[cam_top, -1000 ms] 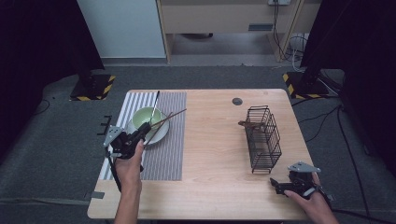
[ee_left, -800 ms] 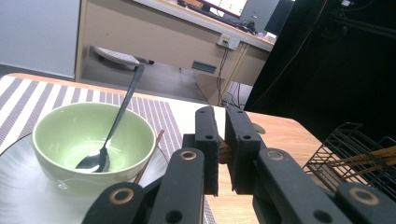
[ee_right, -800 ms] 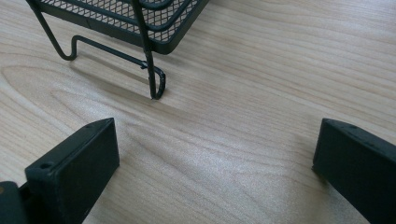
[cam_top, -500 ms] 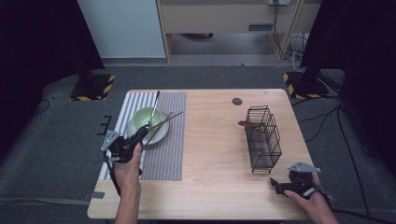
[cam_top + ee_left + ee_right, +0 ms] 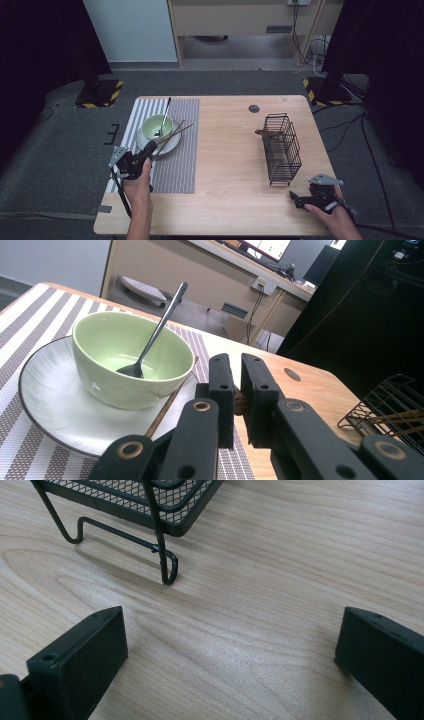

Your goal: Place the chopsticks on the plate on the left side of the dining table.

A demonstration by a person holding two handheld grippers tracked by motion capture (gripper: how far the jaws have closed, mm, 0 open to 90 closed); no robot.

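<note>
we hold the left tool [image 5: 145, 161] clenched on a pair of brown wooden chopsticks [image 5: 172, 136], laying them on the white plate [image 5: 170, 146] rim beside the green bowl [image 5: 156, 127]; the right tool [image 5: 300, 200] rests released on the table [image 5: 230, 150].

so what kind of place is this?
Likely a lab or office data-collection setup staged as a dining spot: wooden table with a striped placemat, hazard-taped stand bases on grey carpet, and desks with monitors behind in the left gripper view.
</note>
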